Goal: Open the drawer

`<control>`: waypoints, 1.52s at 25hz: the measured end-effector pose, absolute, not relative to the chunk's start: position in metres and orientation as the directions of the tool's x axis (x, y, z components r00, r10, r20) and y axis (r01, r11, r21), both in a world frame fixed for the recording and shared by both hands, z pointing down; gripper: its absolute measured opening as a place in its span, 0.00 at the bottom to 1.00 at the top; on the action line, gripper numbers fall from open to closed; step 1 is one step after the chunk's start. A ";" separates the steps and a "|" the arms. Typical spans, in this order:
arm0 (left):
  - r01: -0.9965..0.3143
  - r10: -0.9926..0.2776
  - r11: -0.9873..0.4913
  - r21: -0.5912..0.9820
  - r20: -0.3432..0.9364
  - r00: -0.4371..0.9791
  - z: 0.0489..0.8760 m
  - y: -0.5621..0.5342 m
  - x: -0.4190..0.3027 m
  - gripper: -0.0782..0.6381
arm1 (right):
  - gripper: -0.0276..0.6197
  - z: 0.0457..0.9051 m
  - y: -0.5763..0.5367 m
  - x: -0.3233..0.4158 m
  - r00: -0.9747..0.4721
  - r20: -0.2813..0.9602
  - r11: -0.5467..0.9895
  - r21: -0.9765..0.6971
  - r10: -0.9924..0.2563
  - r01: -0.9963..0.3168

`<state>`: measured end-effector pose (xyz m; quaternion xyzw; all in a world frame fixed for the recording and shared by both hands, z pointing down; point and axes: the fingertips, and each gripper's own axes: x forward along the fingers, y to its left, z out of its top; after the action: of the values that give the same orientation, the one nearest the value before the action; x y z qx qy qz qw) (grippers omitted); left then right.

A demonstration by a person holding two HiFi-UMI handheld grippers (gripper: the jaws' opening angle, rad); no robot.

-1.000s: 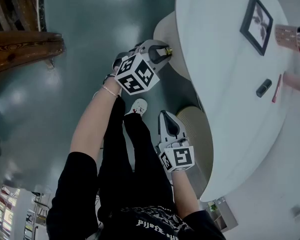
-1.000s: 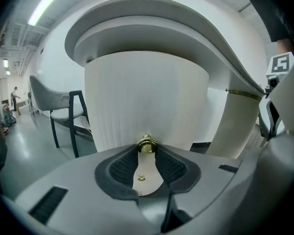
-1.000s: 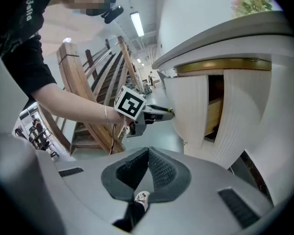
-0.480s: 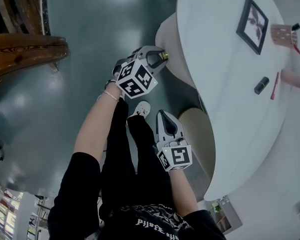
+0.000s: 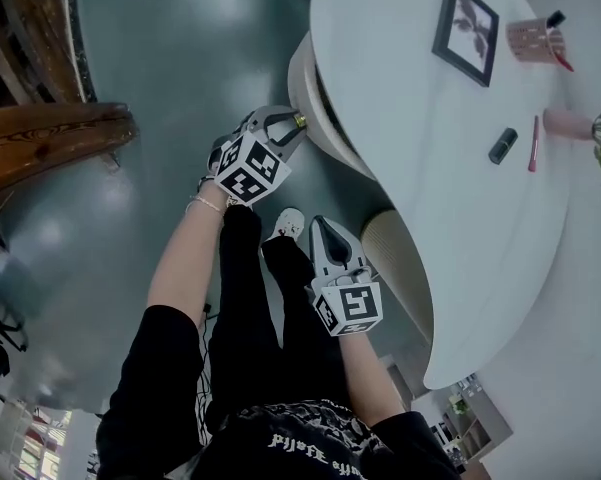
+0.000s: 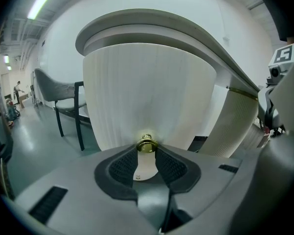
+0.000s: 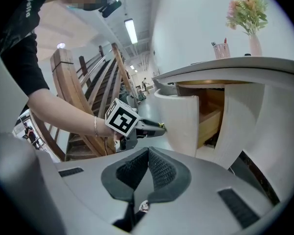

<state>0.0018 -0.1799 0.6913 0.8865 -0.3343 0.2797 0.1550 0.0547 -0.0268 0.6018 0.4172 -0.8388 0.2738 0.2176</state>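
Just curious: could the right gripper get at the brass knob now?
Probably not: the left gripper is closed on the brass knob, its jaws covering both sides, while the right gripper hangs shut further back.

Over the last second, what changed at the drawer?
The left gripper, clamped on the brass knob, has drawn the curved drawer front further out from under the table, and a dark gap now shows behind it. Its hold on the knob is unchanged. The right gripper stays shut, empty and off the drawer.
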 end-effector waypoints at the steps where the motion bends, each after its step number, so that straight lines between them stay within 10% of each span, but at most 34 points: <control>1: -0.682 -0.505 -0.726 0.090 0.603 0.617 0.691 -0.178 0.000 0.28 | 0.08 0.600 -0.027 0.055 -0.554 0.594 0.498 -0.276 -0.584 -0.822; 38: -0.699 -0.446 -0.712 0.069 0.724 0.526 0.691 -0.129 -0.048 0.28 | 0.08 0.571 -0.018 0.043 -0.535 0.607 0.472 -0.280 -0.587 -0.836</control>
<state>-0.0482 -0.1287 0.6910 0.8549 -0.3348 0.3536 0.1788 0.0425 -0.0181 0.5709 0.4292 -0.8291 0.2829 0.2198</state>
